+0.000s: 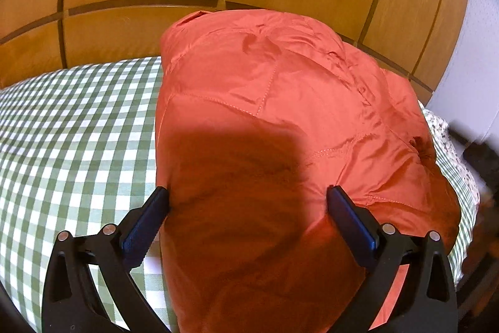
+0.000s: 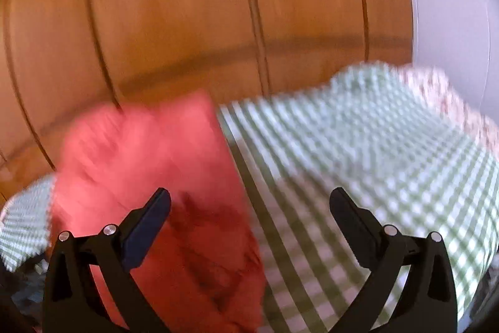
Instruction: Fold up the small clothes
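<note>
One orange garment (image 1: 280,114), two grippers (image 1: 246,202) (image 2: 249,202)

We're seeing pretty much the same build on both: the left gripper (image 1: 246,198) and the right gripper (image 2: 249,202) are showing matte black plastic frames with triangular cutouts, two round silver screws shining on each side, and dark blue flat pads (image 1: 143,227) lining the fingers (image 2: 352,227).

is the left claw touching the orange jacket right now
Cannot tell. In the left wrist view the left claw stands open astride the orange jacket, its fingertips overlapping the fabric's edge, but neither contact nor a gap shows plainly.
</note>
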Motion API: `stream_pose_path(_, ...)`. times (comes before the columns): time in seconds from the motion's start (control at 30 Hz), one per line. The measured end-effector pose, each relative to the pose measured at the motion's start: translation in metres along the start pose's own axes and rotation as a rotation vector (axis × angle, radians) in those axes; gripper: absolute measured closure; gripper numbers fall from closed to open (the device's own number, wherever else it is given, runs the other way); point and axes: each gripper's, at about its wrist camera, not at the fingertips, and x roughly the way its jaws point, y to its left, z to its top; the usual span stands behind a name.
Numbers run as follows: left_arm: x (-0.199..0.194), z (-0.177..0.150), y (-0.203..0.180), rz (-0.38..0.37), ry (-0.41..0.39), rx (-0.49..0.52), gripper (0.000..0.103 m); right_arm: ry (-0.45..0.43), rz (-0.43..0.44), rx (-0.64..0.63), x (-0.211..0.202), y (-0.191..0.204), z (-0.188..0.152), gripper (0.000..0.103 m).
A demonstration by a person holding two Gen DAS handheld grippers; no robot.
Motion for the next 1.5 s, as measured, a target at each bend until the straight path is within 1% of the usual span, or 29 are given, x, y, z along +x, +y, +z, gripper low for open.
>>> stream_pose_path(0.03,0.0,-0.001,0.0,0.004,-0.004,0.002,0.003,-0.017,0.015,-0.037,-0.001,0.011,0.009,0.002)
stream_pose_path(0.1,0.0,-0.002,-0.002,0.01,-0.011,0.002,0.003,0.001,0.031,-0.113,0.012,0.032,0.021,0.002)
stream_pose_path(0.17,-0.001,-0.003,-0.002,0.01,-0.009,-0.001,0.003,0.057,0.033,-0.208,0.042,0.055,0.024,0.002)
stream_pose_path(0.2,-0.001,-0.002,-0.001,0.008,-0.005,-0.001,0.003,0.096,0.03,-0.253,0.063,0.064,0.022,0.002)
stream_pose_path(0.27,-0.002,0.0,0.0,-0.005,0.014,-0.002,0.003,0.154,-0.019,-0.292,0.094,0.068,0.016,0.002)
stream_pose_path(0.3,-0.003,0.001,0.001,-0.016,0.02,0.0,0.003,0.196,-0.042,-0.285,0.115,0.062,0.009,0.002)
stream_pose_path(0.37,-0.007,0.007,0.0,-0.042,0.032,0.015,0.003,0.227,-0.017,-0.194,0.132,0.044,0.003,0.002)
stream_pose_path(0.43,-0.013,0.019,-0.001,-0.044,0.031,0.029,0.003,0.259,0.02,-0.084,0.142,0.024,-0.004,0.002)
stream_pose_path(0.5,-0.015,0.037,-0.001,-0.024,-0.001,0.03,0.003,0.263,0.044,-0.041,0.143,0.013,-0.009,0.002)
stream_pose_path(0.53,-0.015,0.05,0.001,-0.026,-0.015,0.016,0.003,0.26,0.051,-0.033,0.141,0.01,-0.01,0.002)
stream_pose_path(0.6,-0.008,0.072,0.0,-0.042,-0.012,-0.003,0.003,0.248,0.052,-0.028,0.14,0.009,-0.013,0.002)
stream_pose_path(0.67,0.004,0.098,-0.008,-0.031,0.011,-0.001,0.003,0.236,0.048,-0.031,0.136,0.01,-0.014,0.002)
stream_pose_path(0.73,0.026,0.12,-0.023,0.018,0.049,0.066,0.003,0.225,0.045,-0.03,0.133,0.013,-0.014,0.002)
stream_pose_path(0.77,0.039,0.128,-0.026,0.053,0.062,0.092,0.003,0.222,0.046,-0.027,0.131,0.013,-0.012,0.002)
stream_pose_path(0.8,0.06,0.136,-0.027,0.107,0.093,0.122,0.003,0.22,0.047,-0.024,0.132,0.013,-0.012,0.002)
stream_pose_path(0.83,0.076,0.139,-0.026,0.134,0.12,0.131,0.003,0.219,0.045,-0.017,0.132,0.012,-0.012,0.002)
stream_pose_path(0.9,0.103,0.14,-0.018,0.179,0.144,0.129,0.003,0.223,0.049,0.005,0.134,0.008,-0.013,0.002)
stream_pose_path(1.0,0.125,0.131,-0.011,0.209,0.153,0.128,0.003,0.237,0.062,0.022,0.138,0.007,-0.012,0.002)
stream_pose_path(1.1,0.135,0.13,-0.003,0.218,0.155,0.124,0.003,0.255,0.068,0.024,0.146,0.008,-0.012,0.002)
stream_pose_path(1.17,0.136,0.13,0.0,0.212,0.156,0.124,0.003,0.255,0.074,0.023,0.146,0.008,-0.013,0.002)
stream_pose_path(1.27,0.12,0.125,0.0,0.203,0.126,0.129,0.003,0.247,0.085,0.022,0.142,0.006,-0.015,0.002)
stream_pose_path(1.33,0.102,0.12,0.002,0.158,0.101,0.109,0.003,0.262,0.122,0.048,0.138,0.0,-0.014,0.002)
stream_pose_path(1.4,0.077,0.111,0.013,0.071,0.08,0.051,0.003,0.284,0.156,0.078,0.131,-0.008,-0.012,0.002)
stream_pose_path(1.47,0.053,0.098,0.029,-0.022,0.06,-0.024,0.003,0.289,0.184,0.111,0.116,-0.017,-0.011,0.002)
stream_pose_path(1.5,0.041,0.09,0.041,-0.066,0.055,-0.077,0.003,0.287,0.198,0.127,0.105,-0.022,-0.011,0.002)
